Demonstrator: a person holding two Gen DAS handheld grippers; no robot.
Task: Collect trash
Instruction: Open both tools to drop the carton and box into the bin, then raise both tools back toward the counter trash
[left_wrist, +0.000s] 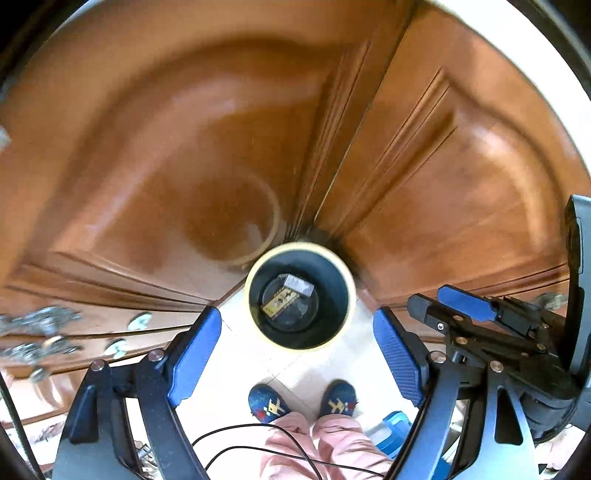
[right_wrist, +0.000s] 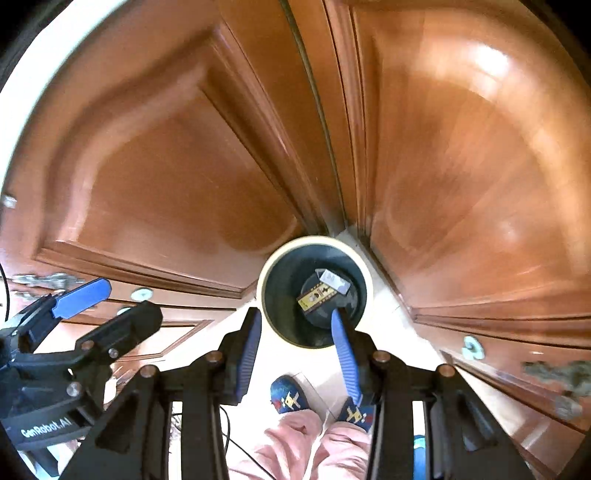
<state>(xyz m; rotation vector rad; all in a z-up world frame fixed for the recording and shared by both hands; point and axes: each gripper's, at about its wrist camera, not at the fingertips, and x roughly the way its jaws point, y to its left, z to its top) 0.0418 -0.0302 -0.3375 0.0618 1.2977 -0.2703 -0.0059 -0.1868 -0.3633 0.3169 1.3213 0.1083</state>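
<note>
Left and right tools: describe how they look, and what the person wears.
Both the left tool and the right tool have black linkage frames with copper-coloured pivot pins and ribbed blue finger pads. White lettering marks the left tool's body in the right wrist view. Thin black cables trail below. The person wears pink trousers and navy patterned slippers.

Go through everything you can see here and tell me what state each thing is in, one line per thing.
Bin: upright on the floor, no lid, open top.
Yellow packet: lying at the bottom of the bin.
Grey wrapper: in the bin, on the packet.
Left gripper: fingers wide open, empty.
Right gripper: fingers partly open, empty.
Wooden doors: closed.
</note>
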